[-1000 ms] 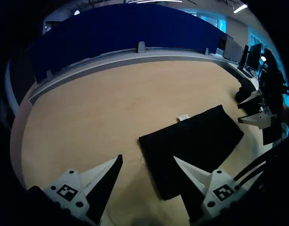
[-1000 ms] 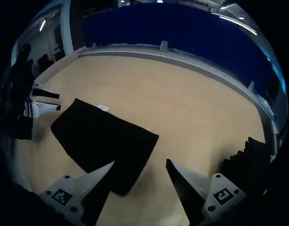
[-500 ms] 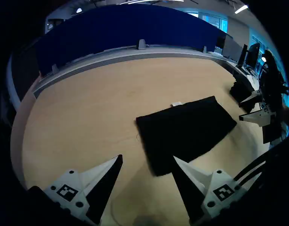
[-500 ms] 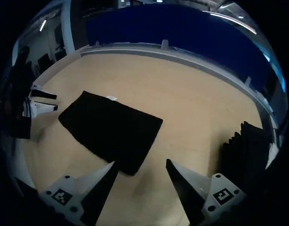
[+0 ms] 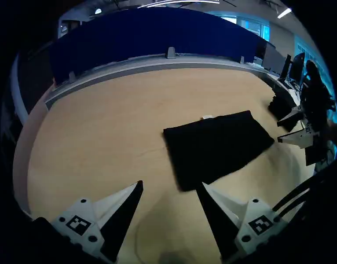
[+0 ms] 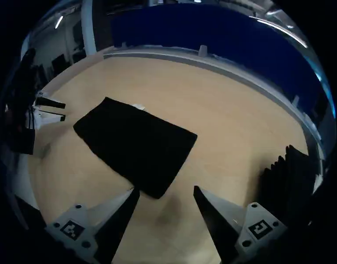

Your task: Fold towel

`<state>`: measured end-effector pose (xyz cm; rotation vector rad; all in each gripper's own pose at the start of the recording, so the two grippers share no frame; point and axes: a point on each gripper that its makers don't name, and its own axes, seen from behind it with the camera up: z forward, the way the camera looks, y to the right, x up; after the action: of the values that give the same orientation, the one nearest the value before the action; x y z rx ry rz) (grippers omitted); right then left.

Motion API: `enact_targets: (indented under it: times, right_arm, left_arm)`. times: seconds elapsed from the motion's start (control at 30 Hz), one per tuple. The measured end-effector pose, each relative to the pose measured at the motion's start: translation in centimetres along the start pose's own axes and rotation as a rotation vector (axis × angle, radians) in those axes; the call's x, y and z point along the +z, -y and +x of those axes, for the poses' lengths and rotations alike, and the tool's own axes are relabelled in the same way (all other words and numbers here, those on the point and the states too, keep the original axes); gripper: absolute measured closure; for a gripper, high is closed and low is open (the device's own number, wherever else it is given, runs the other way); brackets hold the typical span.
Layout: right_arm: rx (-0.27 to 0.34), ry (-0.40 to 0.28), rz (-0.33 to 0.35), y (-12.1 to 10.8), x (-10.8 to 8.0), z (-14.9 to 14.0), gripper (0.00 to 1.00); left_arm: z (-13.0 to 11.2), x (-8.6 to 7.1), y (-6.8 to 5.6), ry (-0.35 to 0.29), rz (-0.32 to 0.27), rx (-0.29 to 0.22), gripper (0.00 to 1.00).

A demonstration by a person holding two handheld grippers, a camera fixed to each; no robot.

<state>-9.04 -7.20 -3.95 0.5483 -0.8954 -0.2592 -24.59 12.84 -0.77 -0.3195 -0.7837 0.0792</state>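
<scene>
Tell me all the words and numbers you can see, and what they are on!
No words or numbers can be read here.
The square black-and-white markers on the left gripper and the right gripper are patterns, not letters.
The white tag at the far edge of the black towel is too small to read.

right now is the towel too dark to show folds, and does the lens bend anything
Left gripper view: towel reads flat black, creases unreadable; the table edge bows. Right gripper view: same, plus a soft shadow below the towel's near corner.
</scene>
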Motion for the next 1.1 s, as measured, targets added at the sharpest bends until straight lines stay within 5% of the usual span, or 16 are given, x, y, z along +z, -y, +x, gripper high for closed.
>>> enact_targets:
  times: [0.47,0.67,0.87,1.1]
  right_arm:
    - [-0.172,0.079,0.093,1.3,0.5,-0.8,0.08]
    - [-0.193,0.101,0.106,1.5,0.9,-0.8,0.14]
    - [-0.187,0.116,0.109,1.5,1.4,-1.2,0.26]
    - [-0.178,0.138,0.126,1.7,1.7,-1.9,0.52]
  left_arm:
    - [-3.5,-4.7,1.7,-0.002,0.08,-0.053,0.11]
    - [-4.9,-6.1,2.2,0.005,0.1,-0.078,0.11]
    - [-5.8,-7.3,2.8,0.007,0.116,-0.097,0.11]
    - [-6.5,-8.6,3.4,0.009,0.129,-0.11,0.11]
